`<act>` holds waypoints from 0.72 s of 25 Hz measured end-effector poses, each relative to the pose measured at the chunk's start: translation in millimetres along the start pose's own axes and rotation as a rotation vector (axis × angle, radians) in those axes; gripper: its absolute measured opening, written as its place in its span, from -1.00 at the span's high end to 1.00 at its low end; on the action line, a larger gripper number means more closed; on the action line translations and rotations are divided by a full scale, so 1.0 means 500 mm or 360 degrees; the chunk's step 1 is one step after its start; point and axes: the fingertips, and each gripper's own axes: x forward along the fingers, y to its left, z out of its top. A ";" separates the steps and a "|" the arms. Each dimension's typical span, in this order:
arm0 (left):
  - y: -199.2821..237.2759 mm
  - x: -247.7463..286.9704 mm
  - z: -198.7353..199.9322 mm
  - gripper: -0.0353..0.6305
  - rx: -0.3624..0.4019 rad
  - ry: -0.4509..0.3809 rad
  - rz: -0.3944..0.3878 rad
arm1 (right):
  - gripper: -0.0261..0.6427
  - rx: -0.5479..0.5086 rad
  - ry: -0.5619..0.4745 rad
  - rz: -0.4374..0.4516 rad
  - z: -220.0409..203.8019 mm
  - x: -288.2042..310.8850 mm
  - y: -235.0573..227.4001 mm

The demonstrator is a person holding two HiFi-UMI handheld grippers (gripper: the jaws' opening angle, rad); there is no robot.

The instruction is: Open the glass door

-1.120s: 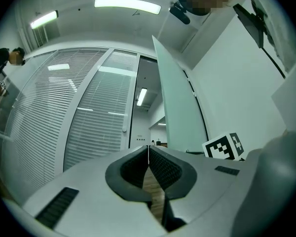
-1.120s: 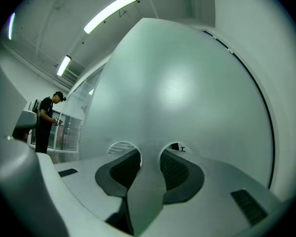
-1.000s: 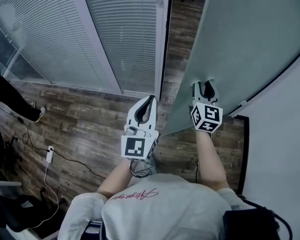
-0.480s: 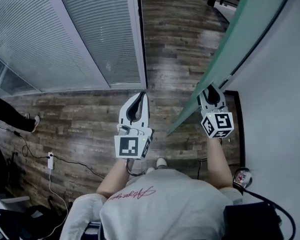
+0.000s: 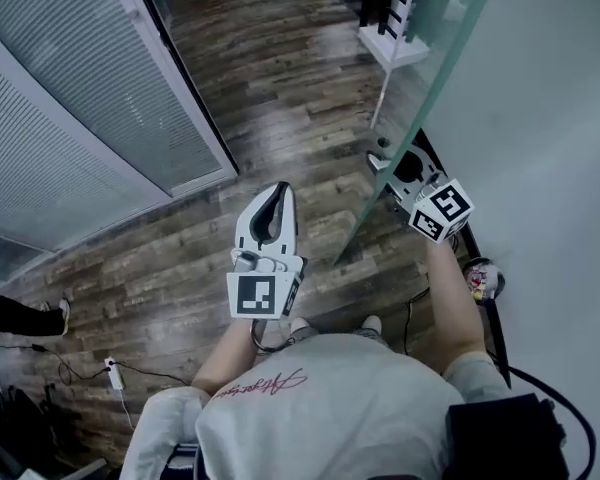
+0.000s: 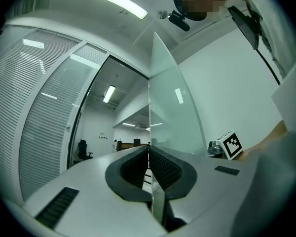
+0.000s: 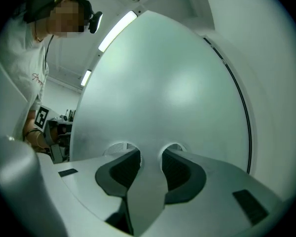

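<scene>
The frosted glass door [image 5: 420, 78] stands swung far open, close to the white wall on the right. My right gripper [image 5: 388, 163] is at the door's lower part with its fingertips against the glass. In the right gripper view the door [image 7: 163, 83] fills the picture, and the right gripper [image 7: 150, 154] has its jaws parted with nothing between them. My left gripper [image 5: 280, 188] hangs in the air over the wooden floor, left of the door's edge, jaws together. In the left gripper view the left gripper [image 6: 148, 151] is shut and empty, with the door's edge [image 6: 149, 112] straight ahead.
A glass partition with blinds [image 5: 70, 118] runs along the left. The white wall [image 5: 550, 118] is on the right, with a small round object [image 5: 480, 280] at its foot. A white shelf [image 5: 395, 43] stands ahead. A cable and plug [image 5: 110, 373] and someone's shoe [image 5: 58, 315] lie at the lower left.
The door has swung further toward the right wall with my right gripper against it. Both grippers and the person have moved forward through the doorway. The partition has slid to the left.
</scene>
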 end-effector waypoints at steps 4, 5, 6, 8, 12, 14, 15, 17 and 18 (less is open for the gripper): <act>-0.104 0.015 0.005 0.84 -0.0015 -0.0042 -0.0039 | 0.51 -0.0055 0.0010 0.0087 0.000 -0.092 -0.004; -0.132 0.021 0.009 0.84 -0.0021 -0.0052 -0.0051 | 0.50 -0.0078 0.0015 0.0081 0.005 -0.117 -0.009; -0.162 0.028 0.013 0.84 -0.0022 -0.0058 -0.0070 | 0.50 -0.0096 0.0015 0.0075 0.008 -0.145 -0.016; -0.221 0.040 0.015 0.84 -0.0007 -0.0068 -0.0116 | 0.44 -0.0105 0.0029 0.0053 0.004 -0.221 -0.044; -0.313 0.057 -0.004 0.84 0.0001 -0.0071 -0.0211 | 0.30 -0.0062 0.0101 -0.0029 -0.007 -0.420 -0.128; -0.355 0.075 -0.012 0.84 -0.0031 -0.0090 -0.0240 | 0.31 -0.0158 0.0156 -0.0096 -0.012 -0.486 -0.146; -0.379 0.088 -0.015 0.84 -0.0045 -0.0097 -0.0262 | 0.31 -0.0205 0.0177 -0.0148 -0.013 -0.511 -0.153; -0.434 0.118 -0.025 0.84 -0.0068 -0.0095 -0.0328 | 0.56 -0.0274 0.0172 -0.0318 -0.008 -0.559 -0.175; -0.463 0.134 -0.031 0.84 -0.0083 -0.0090 -0.0362 | 0.74 -0.0291 0.0147 -0.0417 -0.004 -0.585 -0.188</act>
